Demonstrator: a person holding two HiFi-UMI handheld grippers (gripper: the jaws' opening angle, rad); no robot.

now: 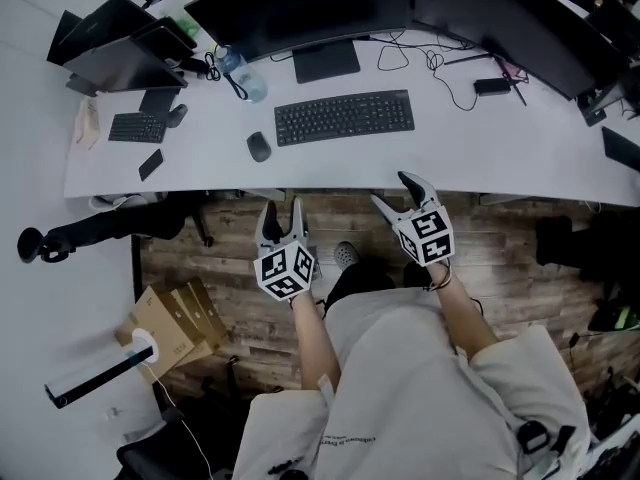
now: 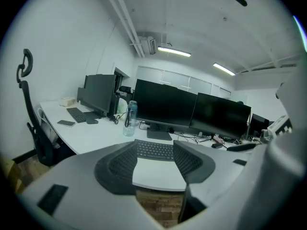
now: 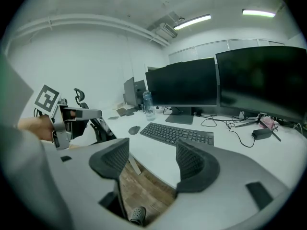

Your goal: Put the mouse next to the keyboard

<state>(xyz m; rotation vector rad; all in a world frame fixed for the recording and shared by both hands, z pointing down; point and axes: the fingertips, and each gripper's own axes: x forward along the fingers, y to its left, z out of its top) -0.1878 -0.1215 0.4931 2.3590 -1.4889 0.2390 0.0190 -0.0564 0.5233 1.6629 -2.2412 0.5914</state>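
Observation:
A dark mouse [image 1: 259, 146] lies on the white desk [image 1: 480, 158], a little left of the black keyboard [image 1: 343, 117] and apart from it. Both grippers hover over the wooden floor, short of the desk's front edge. My left gripper [image 1: 283, 213] is open and empty, below the mouse. My right gripper [image 1: 398, 194] is open and empty too, below the keyboard's right end. The left gripper view shows the keyboard [image 2: 154, 150] between the open pads. In the right gripper view the mouse [image 3: 134, 129] and keyboard [image 3: 176, 133] lie beyond the open gripper [image 3: 152, 150].
Monitors [image 1: 300, 8] line the desk's back. A water bottle [image 1: 243, 73] stands left of the keyboard, cables [image 1: 440, 68] to its right. At far left are a small keyboard [image 1: 137, 127], a second mouse [image 1: 176, 115] and a phone [image 1: 151, 164]. A cardboard box [image 1: 175, 323] sits on the floor.

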